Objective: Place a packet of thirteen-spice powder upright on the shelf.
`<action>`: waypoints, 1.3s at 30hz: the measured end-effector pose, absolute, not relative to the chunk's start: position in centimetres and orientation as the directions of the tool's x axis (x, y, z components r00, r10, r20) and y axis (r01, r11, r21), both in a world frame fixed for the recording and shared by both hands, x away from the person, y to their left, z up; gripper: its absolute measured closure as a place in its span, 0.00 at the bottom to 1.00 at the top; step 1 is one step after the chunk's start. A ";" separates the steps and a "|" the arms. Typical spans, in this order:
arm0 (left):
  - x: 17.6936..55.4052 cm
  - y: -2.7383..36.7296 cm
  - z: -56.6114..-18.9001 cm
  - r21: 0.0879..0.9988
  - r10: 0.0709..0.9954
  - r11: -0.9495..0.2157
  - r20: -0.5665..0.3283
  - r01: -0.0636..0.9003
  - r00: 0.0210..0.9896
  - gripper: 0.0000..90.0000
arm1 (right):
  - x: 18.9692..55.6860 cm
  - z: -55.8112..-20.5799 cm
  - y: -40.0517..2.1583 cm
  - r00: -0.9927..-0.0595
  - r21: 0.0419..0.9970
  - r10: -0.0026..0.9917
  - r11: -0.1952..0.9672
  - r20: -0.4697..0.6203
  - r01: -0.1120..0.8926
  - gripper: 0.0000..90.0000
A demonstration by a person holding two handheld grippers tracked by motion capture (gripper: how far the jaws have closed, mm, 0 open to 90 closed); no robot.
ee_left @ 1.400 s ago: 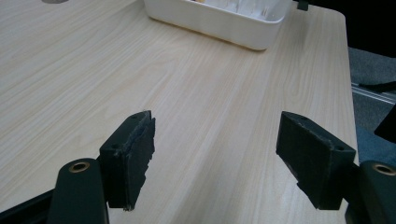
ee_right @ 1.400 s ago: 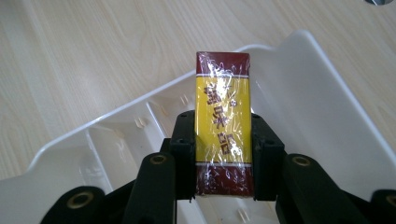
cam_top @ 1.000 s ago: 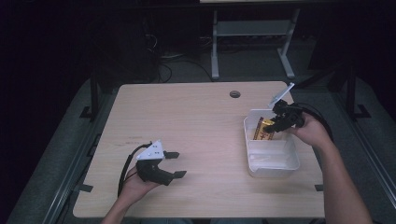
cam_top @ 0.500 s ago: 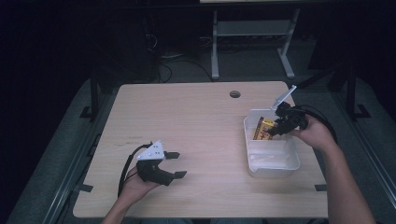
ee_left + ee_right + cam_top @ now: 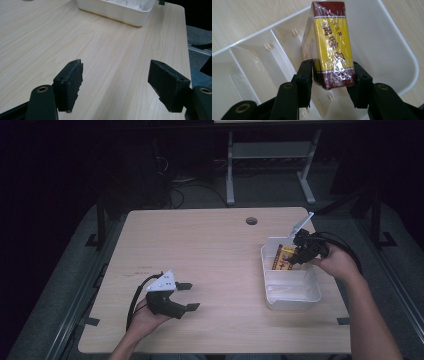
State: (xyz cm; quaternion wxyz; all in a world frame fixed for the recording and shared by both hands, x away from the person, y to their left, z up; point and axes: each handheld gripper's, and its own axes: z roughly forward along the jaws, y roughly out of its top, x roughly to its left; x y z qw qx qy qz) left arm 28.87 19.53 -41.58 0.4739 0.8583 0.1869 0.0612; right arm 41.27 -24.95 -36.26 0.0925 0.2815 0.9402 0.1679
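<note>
Our left gripper (image 5: 186, 296) rests on the table (image 5: 220, 255) near us, jaws apart and empty. Farther off, our right gripper (image 5: 332, 82), jaws just opening then closing, clamps the wrapped yellow-and-maroon box (image 5: 329, 42) over the white tray (image 5: 397, 45). We lower the box flat into one compartment before releasing.

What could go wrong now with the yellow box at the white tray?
The right gripper has just been opening, then closing a little, around the yellow box. The film wrap looks slick, so the box may slip or tip. It also stands over a divider of the white tray, so it could settle tilted across two compartments.
</note>
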 end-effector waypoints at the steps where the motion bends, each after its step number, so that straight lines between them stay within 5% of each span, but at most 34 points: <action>1: 28.9 19.5 -41.6 0.836 0.380 -0.481 -0.073 0.264 0.922 0.30 | 41.3 -36.3 -24.9 -0.825 0.369 0.559 0.786 -0.082 0.496 0.64; 20: 28.9 19.5 -41.6 0.837 0.379 -0.479 -0.075 0.265 0.922 0.30 | 41.0 -35.6 -24.9 -0.811 0.382 0.560 0.795 -0.168 0.470 0.60; 39: 28.8 19.5 -41.5 0.837 0.379 -0.480 -0.072 0.262 0.923 0.30 | 40.3 -34.9 -25.2 -0.808 0.484 0.579 0.741 -0.111 0.465 0.50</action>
